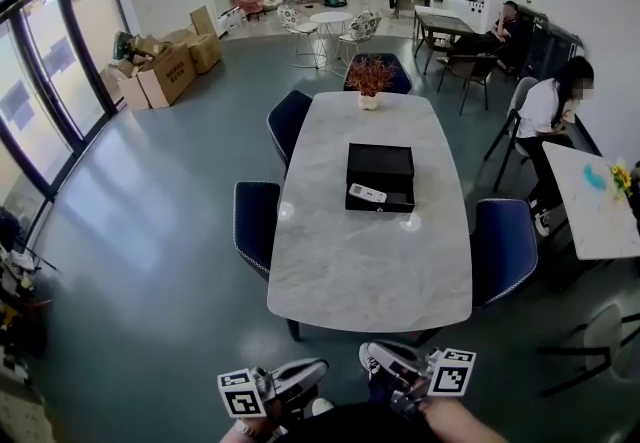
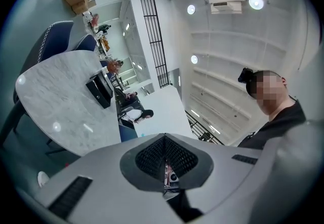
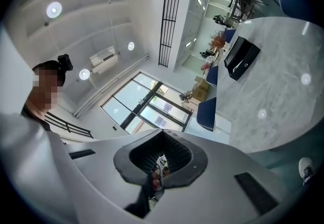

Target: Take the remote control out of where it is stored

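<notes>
Obs. from the near end of the table (image 1: 370,271): pale marble top, rounded corners, dark blue chairs (image 1: 255,219) at its sides.

Remote control (image 1: 367,194) – white, slim, lying at a slant in the nearer part of the open black box (image 1: 381,162). The box sits about mid-table, and a small potted plant (image 1: 369,79) stands beyond it at the far end.

Left gripper (image 1: 300,373): low at the person's front, well short of the table edge, its marker cube (image 1: 241,393) on the outer side. In the left gripper view its jaws meet along one line with nothing between them, so the left gripper (image 2: 164,139) is closed and empty. The same view shows the box (image 2: 99,89) well away across the table.

Right gripper (image 1: 392,359): just beside the left one, also well apart from the box. In the right gripper view the jaws are pressed together and carry nothing. The right gripper (image 3: 163,134) is closed too, and the box (image 3: 242,57) is far off on the marble.

Background: cardboard boxes (image 1: 165,71) by the windows – a seated person (image 1: 548,111) at another table on the right.
</notes>
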